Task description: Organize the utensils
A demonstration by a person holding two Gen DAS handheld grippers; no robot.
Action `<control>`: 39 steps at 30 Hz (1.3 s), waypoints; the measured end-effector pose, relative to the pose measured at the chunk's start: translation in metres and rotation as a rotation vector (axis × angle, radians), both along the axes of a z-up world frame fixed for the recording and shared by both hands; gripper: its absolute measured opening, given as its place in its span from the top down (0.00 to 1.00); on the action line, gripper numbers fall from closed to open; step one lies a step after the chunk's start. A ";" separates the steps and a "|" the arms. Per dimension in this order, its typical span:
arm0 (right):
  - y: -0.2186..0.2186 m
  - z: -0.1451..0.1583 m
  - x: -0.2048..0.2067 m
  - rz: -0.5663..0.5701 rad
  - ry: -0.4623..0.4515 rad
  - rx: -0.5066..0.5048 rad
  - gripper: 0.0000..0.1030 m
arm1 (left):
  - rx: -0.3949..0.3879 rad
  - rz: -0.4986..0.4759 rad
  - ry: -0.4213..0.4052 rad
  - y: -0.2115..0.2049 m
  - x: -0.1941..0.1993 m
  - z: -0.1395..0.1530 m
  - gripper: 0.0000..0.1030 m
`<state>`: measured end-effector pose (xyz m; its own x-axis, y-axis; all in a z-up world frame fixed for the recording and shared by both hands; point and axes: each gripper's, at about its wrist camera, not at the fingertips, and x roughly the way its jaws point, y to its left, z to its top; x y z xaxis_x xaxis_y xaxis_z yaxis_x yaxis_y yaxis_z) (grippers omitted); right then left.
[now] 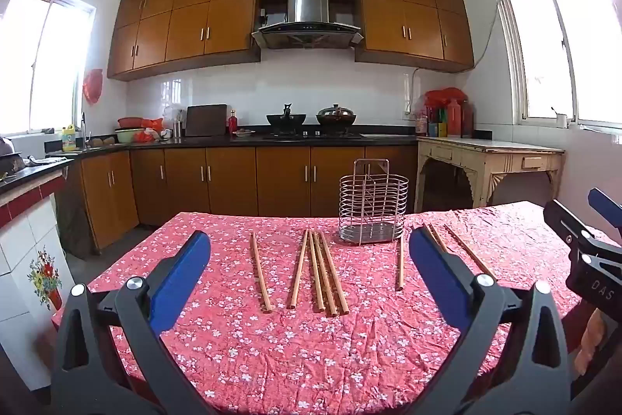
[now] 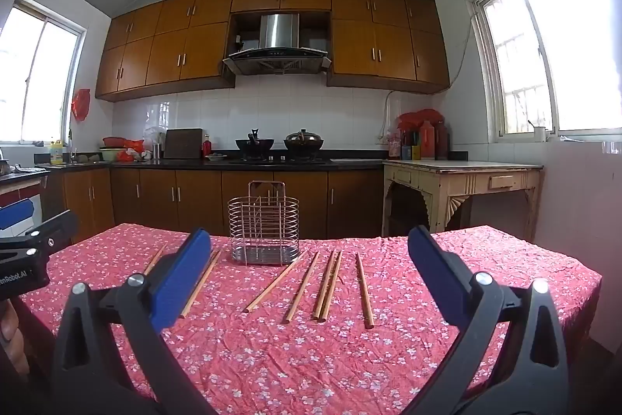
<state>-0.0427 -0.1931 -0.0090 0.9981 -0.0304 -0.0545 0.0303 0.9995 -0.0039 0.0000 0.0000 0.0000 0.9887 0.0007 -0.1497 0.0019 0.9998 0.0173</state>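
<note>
Several wooden chopsticks (image 1: 318, 271) lie side by side on a table with a red flowered cloth (image 1: 272, 345). Behind them stands an empty wire utensil holder (image 1: 372, 212). My left gripper (image 1: 309, 247) hovers open over the near part of the table, nothing between its blue pads. In the right wrist view the same chopsticks (image 2: 326, 282) lie in front of the wire holder (image 2: 263, 224), and my right gripper (image 2: 309, 244) is open and empty too. The right gripper's body (image 1: 594, 240) shows at the left view's right edge.
A kitchen counter (image 1: 272, 139) with two woks and bottles runs along the back wall. A cream side table (image 1: 490, 158) stands at the right under a window. A tiled counter (image 1: 27, 220) flanks the table's left. A hand (image 2: 11, 333) holds the left gripper.
</note>
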 end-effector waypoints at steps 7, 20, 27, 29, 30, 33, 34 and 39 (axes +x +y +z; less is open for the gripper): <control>-0.001 0.000 0.000 -0.001 0.001 0.001 0.04 | -0.002 -0.005 -0.006 -0.003 -0.002 0.000 0.02; -0.002 -0.001 0.001 -0.001 0.003 0.003 0.04 | -0.017 -0.002 -0.002 0.002 -0.001 0.001 0.02; -0.001 -0.004 0.001 0.000 0.004 0.003 0.04 | -0.022 -0.003 -0.002 0.004 0.000 -0.001 0.02; -0.001 -0.004 0.001 0.001 0.003 0.004 0.04 | -0.022 -0.004 -0.001 0.003 0.000 -0.001 0.02; -0.001 -0.005 0.003 0.000 0.004 0.006 0.04 | -0.021 -0.003 -0.001 0.003 0.000 -0.001 0.02; -0.002 -0.005 0.003 0.000 0.006 0.007 0.04 | -0.020 -0.004 -0.001 0.002 -0.001 -0.002 0.02; -0.002 -0.005 0.003 0.000 0.005 0.007 0.04 | -0.020 -0.003 -0.001 0.002 -0.002 -0.002 0.02; -0.003 -0.005 0.003 0.000 0.005 0.008 0.04 | -0.023 -0.002 0.000 0.002 0.001 -0.004 0.02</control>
